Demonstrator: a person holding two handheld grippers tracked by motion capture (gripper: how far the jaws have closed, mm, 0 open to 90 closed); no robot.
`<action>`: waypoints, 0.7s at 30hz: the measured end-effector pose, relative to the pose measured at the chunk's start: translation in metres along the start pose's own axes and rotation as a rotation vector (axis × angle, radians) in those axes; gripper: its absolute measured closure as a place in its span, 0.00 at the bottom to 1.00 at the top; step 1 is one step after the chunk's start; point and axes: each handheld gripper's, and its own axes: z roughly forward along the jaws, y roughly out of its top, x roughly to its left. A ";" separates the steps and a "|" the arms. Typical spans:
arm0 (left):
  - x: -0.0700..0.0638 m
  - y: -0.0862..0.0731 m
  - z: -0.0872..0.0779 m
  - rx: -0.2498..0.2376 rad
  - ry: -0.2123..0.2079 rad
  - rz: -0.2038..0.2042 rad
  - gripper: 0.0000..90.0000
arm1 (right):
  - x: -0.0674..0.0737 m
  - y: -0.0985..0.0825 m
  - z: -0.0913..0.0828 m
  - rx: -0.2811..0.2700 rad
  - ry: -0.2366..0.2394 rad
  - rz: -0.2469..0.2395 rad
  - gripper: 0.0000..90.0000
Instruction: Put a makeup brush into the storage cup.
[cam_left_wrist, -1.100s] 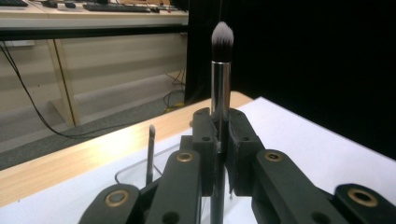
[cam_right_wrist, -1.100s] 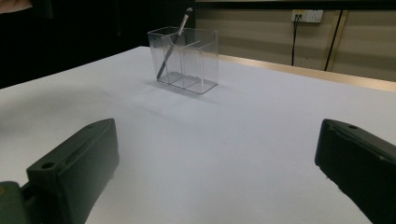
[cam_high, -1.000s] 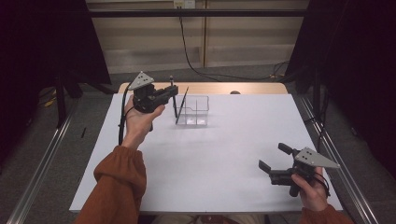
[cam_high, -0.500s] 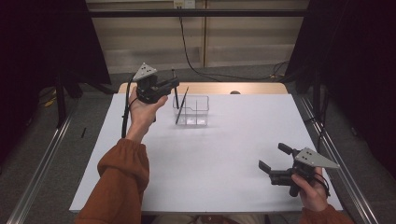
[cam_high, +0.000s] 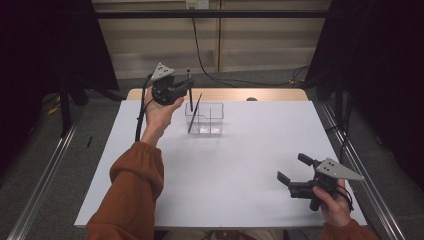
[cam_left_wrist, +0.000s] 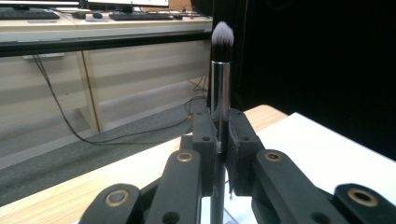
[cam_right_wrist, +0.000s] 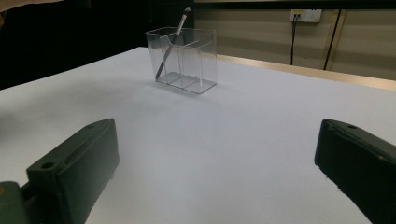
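Holding: the left claw (cam_high: 186, 86) is closed tight on a makeup brush (cam_left_wrist: 219, 88); its two pads press the silver shaft from both sides, and the brush stands upright with the bristle tip on top.
Brush place: in the high view the makeup brush (cam_high: 190, 95) is in the air at the far left part of the tabletop, just beside the left end of the clear organizer (cam_high: 205, 119), with its lower end near the rim.
Left hand change: one second ago the left hand (cam_high: 157, 112) was closer to the person and lower in the high view; now it is farther back, near the wooden edge (cam_high: 235, 94), and the brush came with it.
Right claw: the right claw (cam_high: 295, 170) has its jaws wide apart with nothing between them; it is above the near right corner of the tabletop, in the same place as before.
Organizer: transparent box with dividers, standing on the tabletop well apart from the right claw; in the right gripper view the clear organizer (cam_right_wrist: 186, 58) shows its compartments.
Thing inside: a thin dark brush (cam_high: 194, 113) leans tilted in the left compartment, its tip over the rim.
In the way: the leaning brush is near the held one.
Surface: white tabletop (cam_high: 225, 170), plain.
Room: grey floor, pale cabinets behind, black curtains on both sides, a cable (cam_high: 200, 55) along the floor.
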 end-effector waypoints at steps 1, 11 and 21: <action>0.000 -0.001 0.001 0.001 0.001 0.000 0.93 | 0.000 0.000 0.000 -0.001 -0.002 0.001 0.00; -0.001 -0.009 0.011 0.009 0.004 0.014 0.93 | -0.001 0.000 -0.001 -0.003 -0.001 -0.003 0.00; 0.000 -0.018 0.015 0.027 0.009 0.012 0.93 | -0.001 -0.001 -0.001 -0.003 -0.004 -0.004 0.00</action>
